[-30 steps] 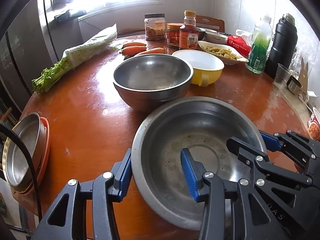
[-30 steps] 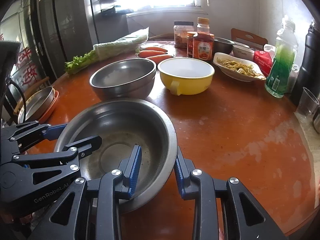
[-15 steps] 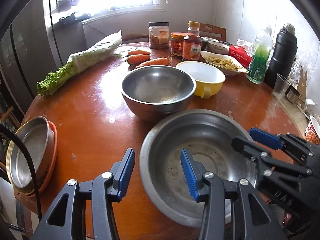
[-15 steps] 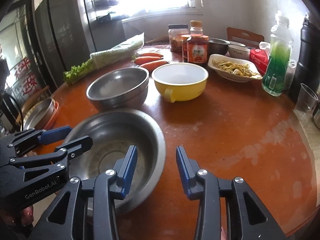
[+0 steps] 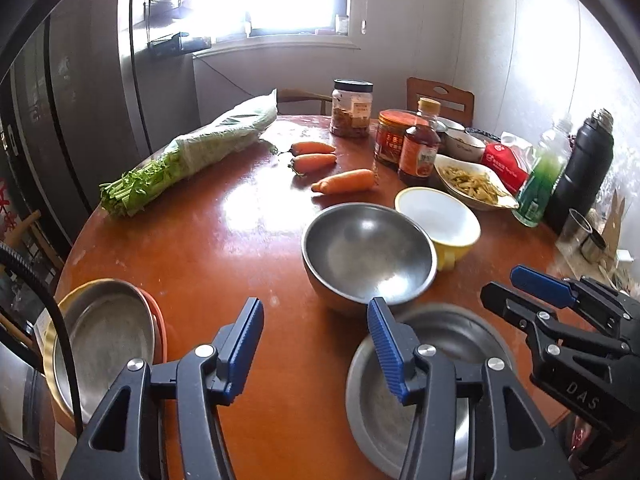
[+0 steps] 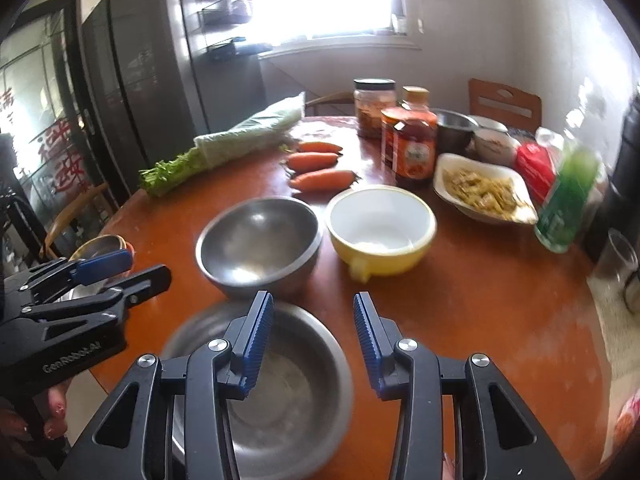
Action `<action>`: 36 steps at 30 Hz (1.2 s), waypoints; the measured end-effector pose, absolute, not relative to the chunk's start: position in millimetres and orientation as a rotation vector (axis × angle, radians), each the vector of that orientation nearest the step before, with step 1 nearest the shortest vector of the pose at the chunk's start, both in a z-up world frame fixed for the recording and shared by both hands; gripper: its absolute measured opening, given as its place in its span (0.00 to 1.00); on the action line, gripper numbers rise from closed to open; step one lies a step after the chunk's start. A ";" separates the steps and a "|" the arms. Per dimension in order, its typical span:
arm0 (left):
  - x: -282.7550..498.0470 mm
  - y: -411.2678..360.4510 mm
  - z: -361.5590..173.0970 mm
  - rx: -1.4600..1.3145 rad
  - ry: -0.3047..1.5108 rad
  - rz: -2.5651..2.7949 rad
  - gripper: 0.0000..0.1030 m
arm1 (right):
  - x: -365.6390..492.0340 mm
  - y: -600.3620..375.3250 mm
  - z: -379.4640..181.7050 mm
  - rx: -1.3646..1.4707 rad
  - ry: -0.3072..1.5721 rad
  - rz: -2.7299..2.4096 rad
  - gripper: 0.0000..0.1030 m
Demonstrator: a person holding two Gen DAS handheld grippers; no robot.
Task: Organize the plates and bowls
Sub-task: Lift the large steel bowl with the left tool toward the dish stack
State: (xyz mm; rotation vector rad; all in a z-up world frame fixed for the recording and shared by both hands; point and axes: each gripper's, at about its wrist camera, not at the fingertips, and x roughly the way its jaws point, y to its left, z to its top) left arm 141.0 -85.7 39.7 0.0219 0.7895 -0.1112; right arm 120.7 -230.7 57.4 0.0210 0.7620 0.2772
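On the round table (image 5: 208, 240) near edge sits the wide steel basin (image 6: 288, 380), under both tools; we see the left gripper (image 5: 316, 344) and right gripper (image 6: 312, 332) with jaws just opened, nothing between them. Just behind: steel bowl (image 5: 368, 256), yellow bowl (image 5: 438, 220) touching it. Stacked plates (image 5: 104, 336) at left edge. Carrots (image 5: 344, 181), bagged greens (image 5: 192, 156), sauce jars (image 6: 412, 144) and green bottle (image 6: 568, 200) stand farther back. Readable: "GenRobot.AI" on the left tool, "DAS" on the right.
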 end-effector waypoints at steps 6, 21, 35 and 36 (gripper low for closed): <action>164.2 -78.2 38.0 0.004 0.806 -0.105 0.53 | 146.0 -215.5 62.2 -0.003 0.778 0.287 0.43; 214.1 -81.2 14.5 0.005 0.865 -0.094 0.53 | 186.6 -208.3 30.4 0.006 0.874 0.274 0.43; 231.1 -90.2 -5.8 0.021 0.901 -0.110 0.52 | 198.9 -202.9 15.2 0.012 0.891 0.302 0.36; 231.7 -89.9 -6.9 0.017 0.905 -0.115 0.52 | 199.3 -202.3 15.2 0.007 0.889 0.299 0.35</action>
